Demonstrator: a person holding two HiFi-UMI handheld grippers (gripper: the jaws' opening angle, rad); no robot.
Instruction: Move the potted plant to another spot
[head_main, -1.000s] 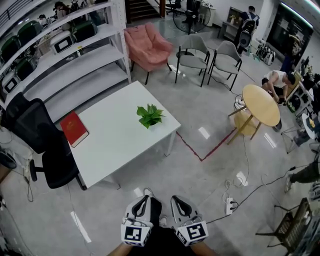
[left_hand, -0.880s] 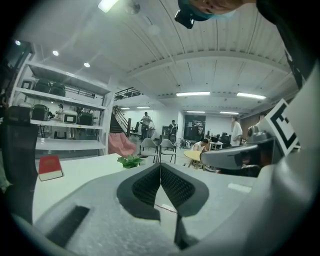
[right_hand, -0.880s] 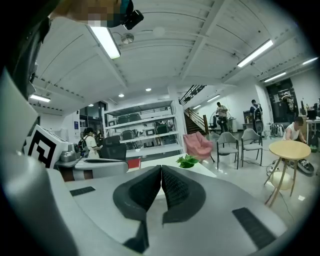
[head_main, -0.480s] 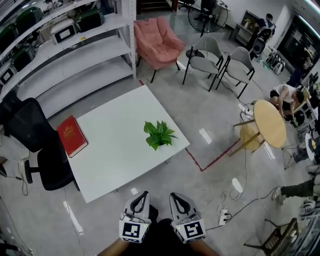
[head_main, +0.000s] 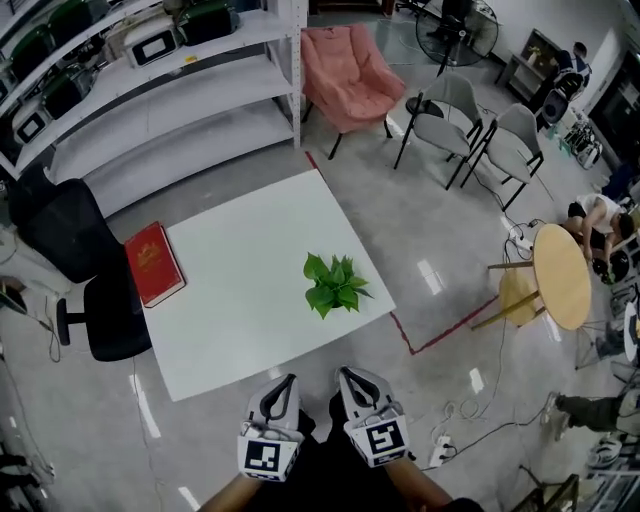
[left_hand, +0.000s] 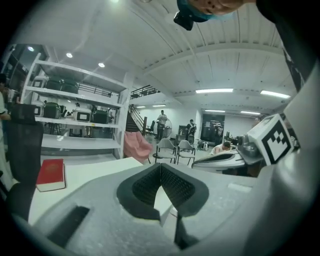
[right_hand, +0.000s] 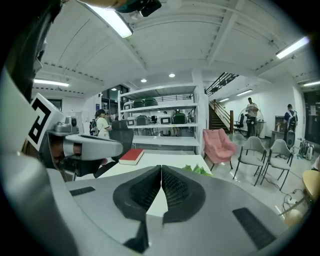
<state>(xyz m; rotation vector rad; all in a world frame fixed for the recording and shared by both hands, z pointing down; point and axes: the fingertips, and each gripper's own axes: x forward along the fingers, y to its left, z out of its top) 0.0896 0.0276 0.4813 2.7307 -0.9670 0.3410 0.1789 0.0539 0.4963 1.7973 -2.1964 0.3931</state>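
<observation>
- Head view: potted plant (head_main: 335, 284) is seen standing upright on the white table (head_main: 240, 310), near the table's right corner and well apart from the red book (head_main: 154, 263) at the left edge.
- Head view: left gripper (head_main: 287, 384) and right gripper (head_main: 346, 377) are held side by side low in the picture, just off the table's near edge. Neither is touching the plant, and nothing is carried.
- Left gripper view: the left gripper's (left_hand: 161, 170) jaws are seen pressed together at the tips with nothing between them. The table top (left_hand: 95, 169) and the book (left_hand: 51, 174) are seen ahead; the plant is not picked out in this view.
- Right gripper view: the right gripper's (right_hand: 161, 172) jaws are likewise closed tip to tip and empty. The plant's leaves (right_hand: 198, 170) are seen just past the jaws to the right, on the table (right_hand: 165, 159), with the book (right_hand: 131, 156) farther back to the left.
- Progress, as judged: nothing of the move is done yet and the plant is untouched. This is judged to be the approach step.
- Left to do: the jaws must be opened, the pot reached and gripped, then lifted and set down at another spot. The pot itself is hidden under the leaves, so the grip point cannot be judged.
</observation>
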